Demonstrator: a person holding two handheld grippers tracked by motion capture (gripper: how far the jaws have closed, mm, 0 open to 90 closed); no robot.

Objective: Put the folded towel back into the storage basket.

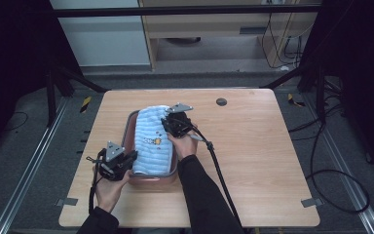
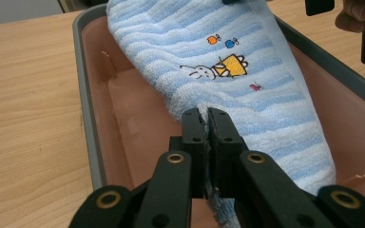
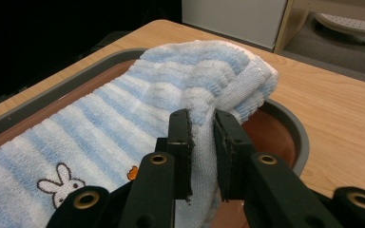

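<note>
The blue-and-white striped terry towel (image 1: 152,140), embroidered with a small rabbit motif, lies lengthwise in the shallow rectangular plastic tray (image 1: 128,136), grey at the rim and reddish-brown inside. Its far end bulges above the tray's far rim; the near end reaches the near wall.

The left gripper (image 2: 208,124) is clamped on the towel's near edge, jaws pressed together with only a thin fold of cloth between them. The right gripper (image 3: 201,124) is clamped on a thicker fold at the far end, the cloth filling the gap between the pads. Holding opposite ends appears intended to keep the towel stretched and straight, so that it settles inside the walls rather than bunching; the raised far end suggests it is not fully seated.

The tray rests left of centre on a light wood-grain table (image 1: 253,161), whose remaining surface carries a small dark round disc (image 1: 221,102) near the far edge. Around the table are grey carpet, metal floor rails, trailing cables, and a pale wooden cabinet (image 1: 224,29) beyond.
</note>
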